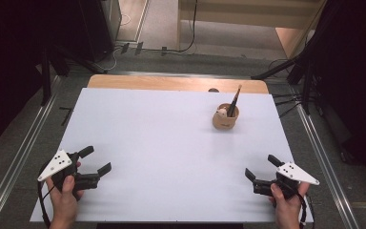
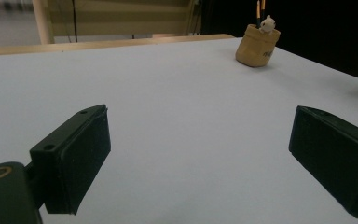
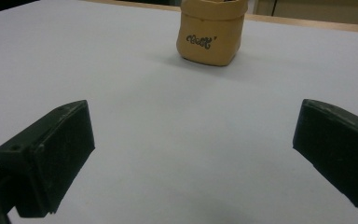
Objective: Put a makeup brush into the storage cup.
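Dark cursive lettering on the tan pot (image 3: pixel 211 32); not clearly legible.

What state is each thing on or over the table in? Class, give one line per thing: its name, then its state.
Left gripper: open, holds nothing, low over the near left of the table.
Right gripper: open, holds nothing, low over the near right.
Holder: upright, on the far right of the sheet, untouched.
Pencil: standing tilted in the holder.
Small white figure: at the holder's rim.
White sheet: flat on the table.
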### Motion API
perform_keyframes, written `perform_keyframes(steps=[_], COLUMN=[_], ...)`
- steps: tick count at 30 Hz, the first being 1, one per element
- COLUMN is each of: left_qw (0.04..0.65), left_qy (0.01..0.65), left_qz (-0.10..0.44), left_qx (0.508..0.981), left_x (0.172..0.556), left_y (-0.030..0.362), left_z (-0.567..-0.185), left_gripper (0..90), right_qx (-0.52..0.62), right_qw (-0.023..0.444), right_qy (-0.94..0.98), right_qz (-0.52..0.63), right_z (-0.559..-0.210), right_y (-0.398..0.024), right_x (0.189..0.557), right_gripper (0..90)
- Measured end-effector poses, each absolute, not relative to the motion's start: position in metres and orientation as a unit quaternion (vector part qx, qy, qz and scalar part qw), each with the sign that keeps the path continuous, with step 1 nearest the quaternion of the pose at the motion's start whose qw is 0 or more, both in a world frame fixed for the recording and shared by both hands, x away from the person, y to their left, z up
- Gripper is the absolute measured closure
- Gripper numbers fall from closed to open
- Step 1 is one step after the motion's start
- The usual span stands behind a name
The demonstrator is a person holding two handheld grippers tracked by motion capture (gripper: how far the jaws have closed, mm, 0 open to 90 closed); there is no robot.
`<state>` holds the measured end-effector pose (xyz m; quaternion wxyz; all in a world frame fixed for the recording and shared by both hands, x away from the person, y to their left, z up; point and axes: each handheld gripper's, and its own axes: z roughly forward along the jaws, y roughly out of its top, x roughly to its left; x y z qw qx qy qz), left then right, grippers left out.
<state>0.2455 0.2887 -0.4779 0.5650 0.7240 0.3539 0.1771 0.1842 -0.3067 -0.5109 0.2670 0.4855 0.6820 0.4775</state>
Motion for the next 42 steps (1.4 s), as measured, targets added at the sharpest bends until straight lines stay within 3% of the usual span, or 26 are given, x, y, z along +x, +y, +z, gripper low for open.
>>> perform_keyframes(steps=[22,42], left_qw=[0.564,0.562], left_qy=[0.348,0.349], left_qz=[0.170,0.171], left_qx=[0.729,0.730], left_x=[0.251,0.251], left_y=[0.283,0.283], left_z=[-0.479,-0.480], left_gripper=[5.5,5.5], right_qx=[0.508,0.499], right_qw=[0.277,0.271], right_qy=[0.668,0.677], right_qz=[0.467,0.468], right_z=[-0.514,-0.516], right_y=[-0.333,-0.329], right_x=[0.174,0.176], right_gripper=[0.0,0.0])
